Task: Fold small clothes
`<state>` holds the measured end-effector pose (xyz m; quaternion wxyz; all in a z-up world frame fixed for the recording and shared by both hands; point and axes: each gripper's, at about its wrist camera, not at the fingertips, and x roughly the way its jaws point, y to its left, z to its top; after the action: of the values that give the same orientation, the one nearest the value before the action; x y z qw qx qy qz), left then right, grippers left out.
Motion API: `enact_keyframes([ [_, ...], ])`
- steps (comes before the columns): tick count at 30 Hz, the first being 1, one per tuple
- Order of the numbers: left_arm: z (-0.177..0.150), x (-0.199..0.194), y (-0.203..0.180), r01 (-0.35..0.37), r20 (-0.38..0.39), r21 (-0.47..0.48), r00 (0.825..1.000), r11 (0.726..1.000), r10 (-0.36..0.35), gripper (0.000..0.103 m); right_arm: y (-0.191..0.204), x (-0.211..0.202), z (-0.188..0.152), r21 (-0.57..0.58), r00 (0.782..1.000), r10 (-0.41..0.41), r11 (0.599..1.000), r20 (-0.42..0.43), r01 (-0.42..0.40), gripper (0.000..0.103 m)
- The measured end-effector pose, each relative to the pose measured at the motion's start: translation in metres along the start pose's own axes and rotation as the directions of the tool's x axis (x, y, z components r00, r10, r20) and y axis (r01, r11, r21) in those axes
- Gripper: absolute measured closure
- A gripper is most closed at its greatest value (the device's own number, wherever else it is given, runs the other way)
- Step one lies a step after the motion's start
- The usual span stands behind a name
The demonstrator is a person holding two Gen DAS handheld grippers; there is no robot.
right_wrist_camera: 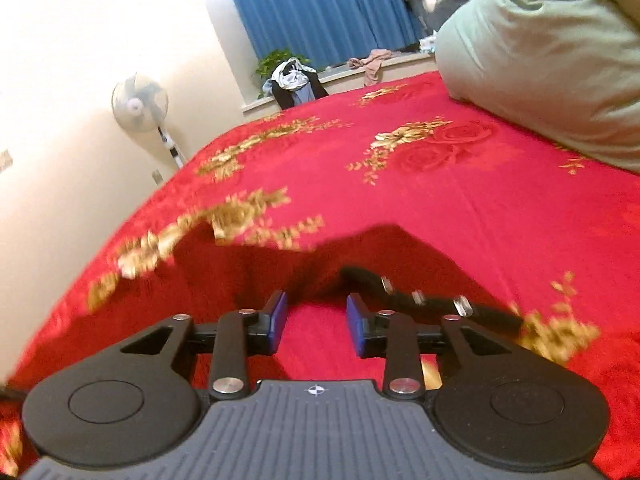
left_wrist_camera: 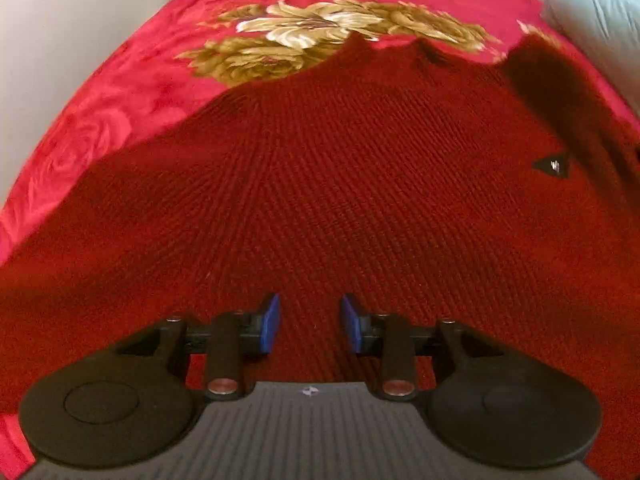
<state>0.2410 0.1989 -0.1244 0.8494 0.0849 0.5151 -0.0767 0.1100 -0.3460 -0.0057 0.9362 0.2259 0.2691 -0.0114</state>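
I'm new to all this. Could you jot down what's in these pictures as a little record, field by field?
Garment: dark red knit sweater, spread on the bed
Label: small black triangular tag on the sweater
Surface: red bedspread with gold flowers
Left gripper: open, over the sweater, holding nothing
Right gripper: open, holding nothing
Bedding: pale green pillow at the bed's right side
Background: standing fan, blue curtain, pile of clothes on the sill

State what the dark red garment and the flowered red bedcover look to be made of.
Dark red knitted sweater: looks like wool or acrylic yarn, matte; diagonal ribbed stitch rows show. Bright red bedcover with gold flowers: looks like soft plush or fleece fabric with a printed pattern and slight sheen; exact fibre unclear.
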Motion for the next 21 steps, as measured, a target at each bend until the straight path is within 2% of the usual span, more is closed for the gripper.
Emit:
enact_keyframes([
  [3,0.010,-0.004,0.003,0.026,-0.013,-0.018,1.000,1.000,-0.026,0.064,0.006,0.051,0.034,0.059,0.996,0.014,0.998,-0.086,-0.009,0.055],
  [6,0.016,-0.018,0.005,0.029,-0.013,0.001,1.000,1.000,-0.029,0.063,0.008,0.105,0.053,0.131,0.982,-0.027,0.990,-0.189,0.052,0.052],
  [7,0.017,-0.020,0.005,0.025,-0.011,0.013,1.000,1.000,-0.024,0.063,0.009,0.125,0.057,0.142,0.970,-0.066,0.985,-0.234,0.101,0.052],
  [9,0.020,-0.021,0.004,0.023,-0.010,0.029,1.000,0.999,-0.023,0.063,0.011,0.159,0.059,0.137,0.930,-0.169,0.965,-0.325,0.223,0.052],
  [12,0.022,-0.019,0.005,0.032,-0.014,0.028,0.999,0.999,-0.032,0.063,0.018,0.190,0.058,0.104,0.878,-0.275,0.935,-0.391,0.340,0.053],
  [13,0.024,-0.018,0.005,0.033,-0.015,0.033,0.999,0.999,-0.033,0.063,0.023,0.194,0.056,0.081,0.865,-0.305,0.928,-0.398,0.365,0.055],
  [15,0.024,-0.017,0.005,0.033,-0.014,0.045,0.999,0.998,-0.032,0.063,0.031,0.199,0.058,0.012,0.844,-0.366,0.915,-0.392,0.403,0.074],
  [16,0.024,-0.017,0.005,0.033,-0.014,0.050,0.999,0.998,-0.032,0.063,0.037,0.197,0.062,-0.020,0.839,-0.388,0.911,-0.381,0.412,0.078],
  [17,0.025,-0.017,0.005,0.034,-0.015,0.054,0.999,0.998,-0.034,0.063,0.040,0.190,0.069,-0.036,0.846,-0.401,0.909,-0.352,0.416,0.079],
  [18,0.025,-0.017,0.005,0.035,-0.015,0.057,0.999,0.998,-0.034,0.063,0.043,0.178,0.079,-0.029,0.867,-0.399,0.912,-0.298,0.409,0.080],
  [20,0.025,-0.017,0.006,0.038,-0.015,0.063,0.999,0.997,-0.037,0.063,0.054,0.135,0.102,0.022,0.937,-0.330,0.942,-0.116,0.335,0.081],
  [21,0.025,-0.017,0.006,0.039,-0.015,0.065,0.999,0.997,-0.038,0.063,0.057,0.108,0.109,0.036,0.956,-0.295,0.955,-0.004,0.295,0.081],
])
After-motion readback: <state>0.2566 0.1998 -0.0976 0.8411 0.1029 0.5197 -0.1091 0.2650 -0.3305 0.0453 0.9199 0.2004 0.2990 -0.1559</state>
